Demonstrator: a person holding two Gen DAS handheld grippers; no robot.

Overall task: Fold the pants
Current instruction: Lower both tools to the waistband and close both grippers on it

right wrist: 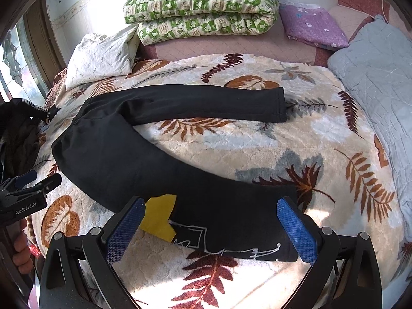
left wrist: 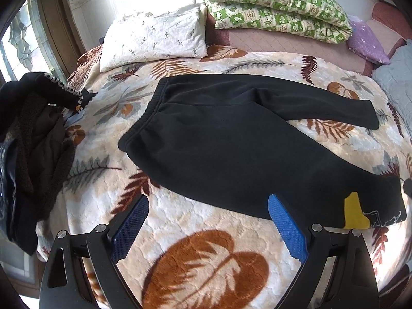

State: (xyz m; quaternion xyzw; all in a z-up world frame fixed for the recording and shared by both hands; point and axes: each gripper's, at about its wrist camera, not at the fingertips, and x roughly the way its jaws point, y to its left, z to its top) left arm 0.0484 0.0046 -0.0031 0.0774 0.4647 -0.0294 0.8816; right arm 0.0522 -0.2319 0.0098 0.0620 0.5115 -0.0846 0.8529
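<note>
Black pants (left wrist: 231,139) lie flat on the leaf-patterned blanket (left wrist: 206,257), waistband to the left, the two legs spread apart to the right. The near leg has a yellow patch (left wrist: 355,211) and white stitching by its cuff. My left gripper (left wrist: 208,203) is open and empty, hovering at the near leg's lower edge. In the right wrist view the pants (right wrist: 128,154) stretch across the blanket (right wrist: 257,141). My right gripper (right wrist: 211,206) is open and empty over the near leg's cuff, with the yellow patch (right wrist: 158,216) beside its left finger. The left gripper also shows there (right wrist: 33,180) at the left edge.
A pile of dark clothes (left wrist: 28,149) lies at the bed's left edge. A white pillow (left wrist: 154,38), a green patterned folded quilt (left wrist: 278,5) and a purple cushion (left wrist: 365,43) sit at the back. A grey quilt (right wrist: 381,82) lies on the right.
</note>
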